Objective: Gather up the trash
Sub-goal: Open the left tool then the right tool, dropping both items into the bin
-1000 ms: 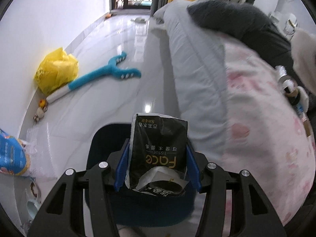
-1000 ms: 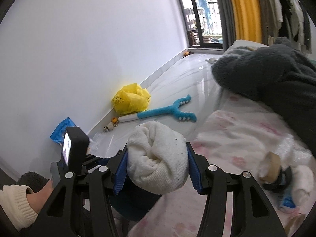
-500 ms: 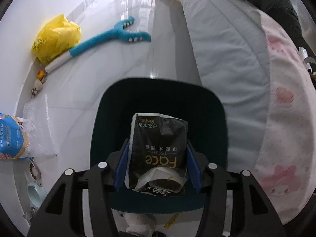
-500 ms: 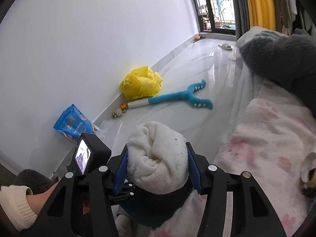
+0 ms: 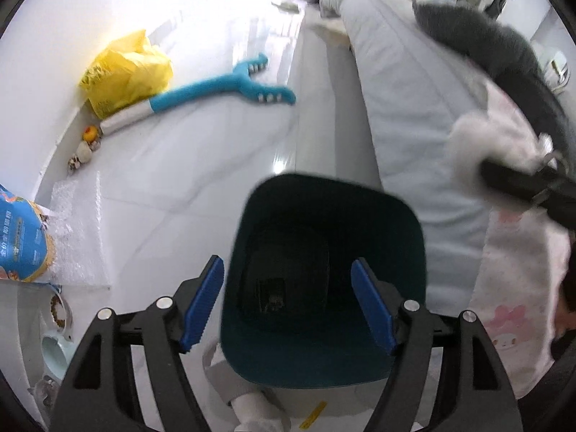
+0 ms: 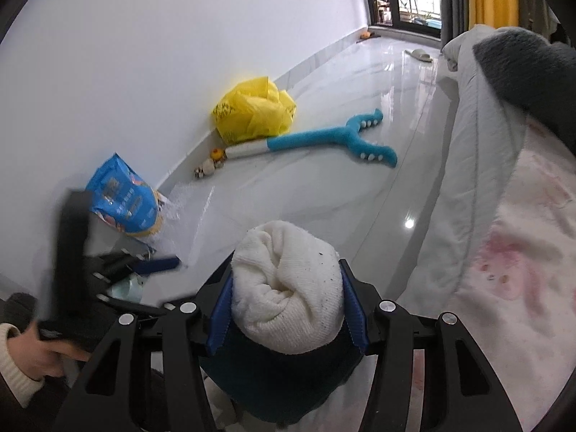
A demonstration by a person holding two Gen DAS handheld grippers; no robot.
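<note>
A dark teal trash bin (image 5: 324,212) stands on the floor beside the bed. My left gripper (image 5: 288,302) is open and empty right above its mouth. A black tissue packet (image 5: 284,280) lies dimly at the bin's bottom. My right gripper (image 6: 286,306) is shut on a rolled white cloth (image 6: 288,288) and holds it above the bin (image 6: 288,378). The right gripper also shows blurred at the right edge of the left wrist view (image 5: 518,180).
A bed with a grey and pink cover (image 5: 414,136) runs along the right. By the wall lie a yellow bag (image 5: 126,72), a blue plush toy (image 5: 230,86), a blue food bag (image 5: 21,237), bubble wrap (image 5: 75,230) and pet bowls (image 5: 57,324).
My left gripper opened and the black tissue packet dropped into the bin. My right gripper with the white cloth moved over toward the bin.
</note>
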